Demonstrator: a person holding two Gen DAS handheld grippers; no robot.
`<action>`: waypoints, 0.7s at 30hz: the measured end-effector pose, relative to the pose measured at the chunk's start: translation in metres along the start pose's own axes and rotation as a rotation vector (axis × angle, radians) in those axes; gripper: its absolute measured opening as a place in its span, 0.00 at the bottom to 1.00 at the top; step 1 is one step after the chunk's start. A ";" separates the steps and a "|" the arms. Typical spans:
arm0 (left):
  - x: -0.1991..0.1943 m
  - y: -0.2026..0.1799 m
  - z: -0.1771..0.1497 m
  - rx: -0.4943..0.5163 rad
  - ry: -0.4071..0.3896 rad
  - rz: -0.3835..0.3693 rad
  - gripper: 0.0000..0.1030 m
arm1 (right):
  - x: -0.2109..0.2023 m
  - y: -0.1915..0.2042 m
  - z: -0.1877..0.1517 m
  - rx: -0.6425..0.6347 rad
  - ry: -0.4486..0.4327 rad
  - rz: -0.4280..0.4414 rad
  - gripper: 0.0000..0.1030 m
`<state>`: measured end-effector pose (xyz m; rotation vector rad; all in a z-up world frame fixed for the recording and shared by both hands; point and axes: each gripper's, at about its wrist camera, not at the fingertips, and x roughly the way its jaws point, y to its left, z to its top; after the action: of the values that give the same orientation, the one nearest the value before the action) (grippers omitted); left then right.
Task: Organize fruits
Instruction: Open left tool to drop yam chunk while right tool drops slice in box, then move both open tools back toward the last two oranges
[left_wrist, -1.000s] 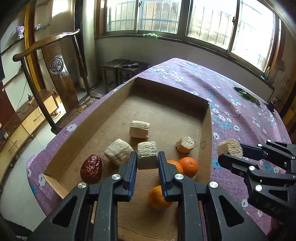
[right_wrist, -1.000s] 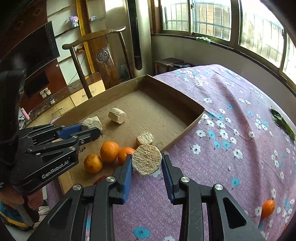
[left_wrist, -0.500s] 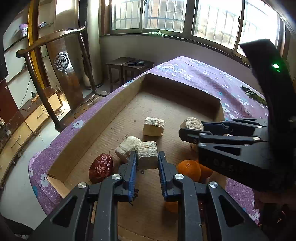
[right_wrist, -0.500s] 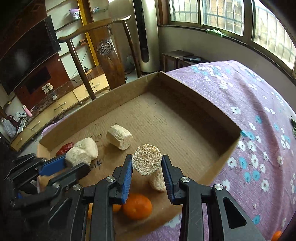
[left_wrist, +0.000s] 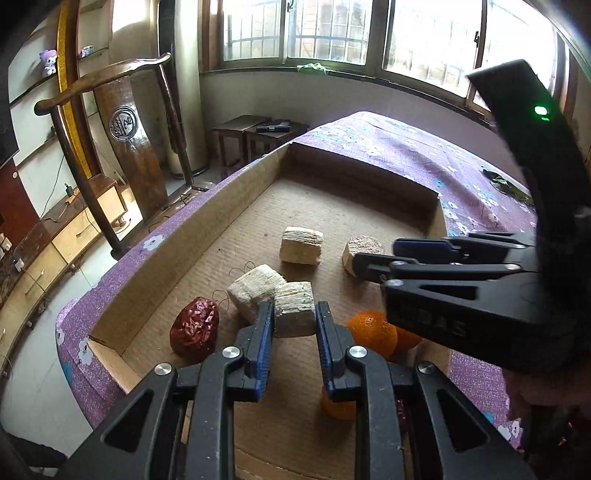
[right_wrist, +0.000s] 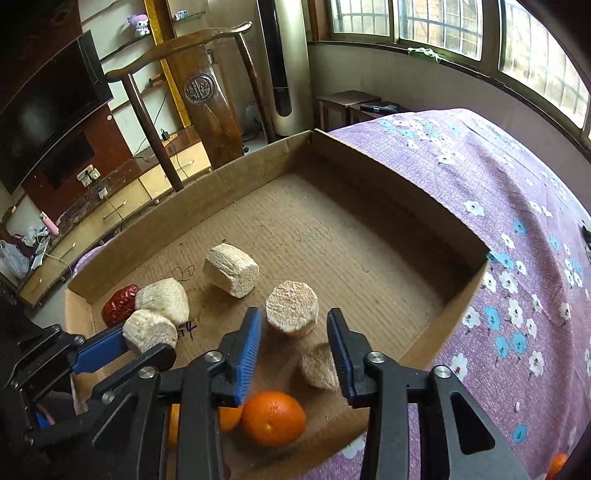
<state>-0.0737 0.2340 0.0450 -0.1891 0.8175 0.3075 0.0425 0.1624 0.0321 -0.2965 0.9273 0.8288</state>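
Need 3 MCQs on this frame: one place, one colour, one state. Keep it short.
1. Where does the red date lie?
A. in the cardboard box, near a corner
B. on the purple cloth
C. on the chair

2. What colour are the pads of the right gripper?
A. red
B. blue
C. green

3. What does the left gripper hold?
A. an orange
B. nothing
C. a pale block

Key: 1 A, the date sits on the box floor by the near left corner, beside another pale chunk. 2 B, both pads show blue. 3 C, its pads press the block's two sides; the right gripper's jaws are opening, with a round piece standing loose between them.
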 end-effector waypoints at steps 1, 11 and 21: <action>0.000 0.000 0.000 0.000 -0.001 0.001 0.21 | -0.005 -0.002 -0.003 0.005 -0.007 -0.005 0.46; -0.015 -0.012 0.002 -0.007 -0.065 0.027 0.74 | -0.067 -0.016 -0.034 0.054 -0.115 -0.029 0.67; -0.025 -0.061 -0.002 0.064 -0.073 -0.031 0.74 | -0.118 -0.062 -0.090 0.164 -0.147 -0.127 0.71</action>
<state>-0.0708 0.1710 0.0650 -0.1300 0.7508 0.2578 -0.0029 0.0116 0.0672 -0.1482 0.8240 0.6450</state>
